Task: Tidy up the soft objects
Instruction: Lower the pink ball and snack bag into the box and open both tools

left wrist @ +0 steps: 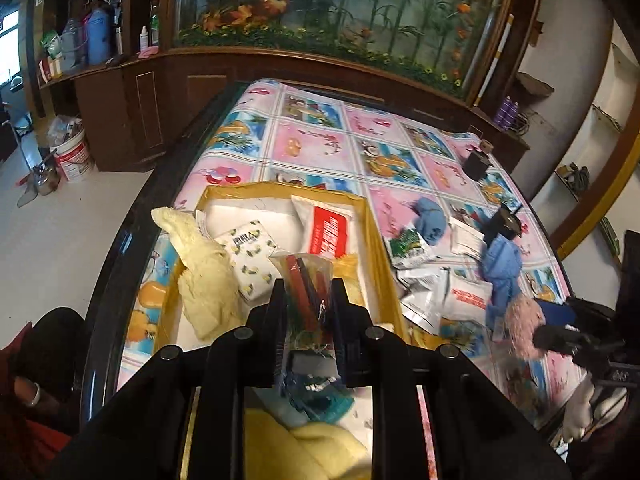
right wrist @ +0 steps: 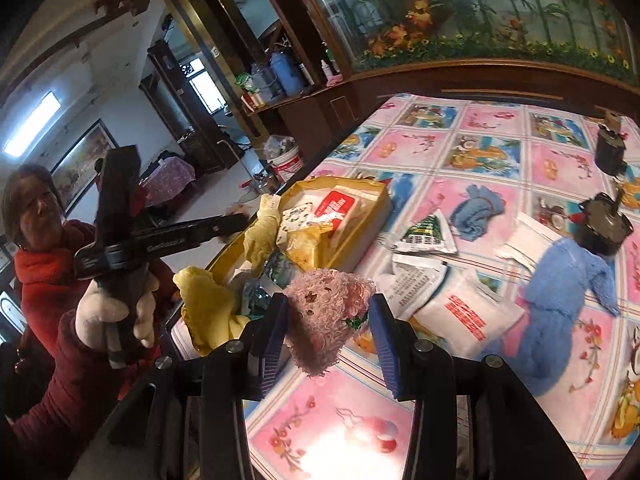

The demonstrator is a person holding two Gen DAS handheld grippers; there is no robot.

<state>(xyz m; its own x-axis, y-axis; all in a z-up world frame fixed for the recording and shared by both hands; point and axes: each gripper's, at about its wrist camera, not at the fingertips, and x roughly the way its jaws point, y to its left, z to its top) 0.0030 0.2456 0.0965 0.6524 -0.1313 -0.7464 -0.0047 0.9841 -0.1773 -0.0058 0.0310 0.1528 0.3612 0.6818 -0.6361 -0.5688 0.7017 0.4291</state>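
A: So what does the yellow box (left wrist: 376, 240) hold?

B: A cream towel (left wrist: 200, 280) draped over its left wall, a lemon-print tissue pack (left wrist: 252, 256), and a white pack with a red label (left wrist: 326, 228) at the far end. A yellow cloth (right wrist: 208, 312) lies at the near end.

A: And the left gripper (left wrist: 308, 300)?

B: It hangs over the box with its jaws clenched on a clear bag of red sticks (left wrist: 306, 280).

A: The right gripper (right wrist: 330, 320)?

B: It sits over the floral tablecloth (right wrist: 500, 148), just right of the box. A pink fluffy cloth (right wrist: 324, 316) is between its blue-padded fingers (right wrist: 274, 344). The left pad touches the cloth; whether the right one does cannot be told, so the grip stays uncertain.

A: What else is out on the table?

B: A heap of white sachets (right wrist: 440, 292) beside the box, one green-printed sachet (right wrist: 426, 234), a big blue cloth (right wrist: 560, 304) to the right, and a smaller blue cloth (right wrist: 476, 212) farther back. Two dark jars (right wrist: 604, 228) stand behind the big cloth.

A: Anything in the way?

B: The sachets lie between the box and the blue cloths. A gloved hand (right wrist: 112, 320) holds the left tool's handle at the table edge, and a person in red stands behind it.
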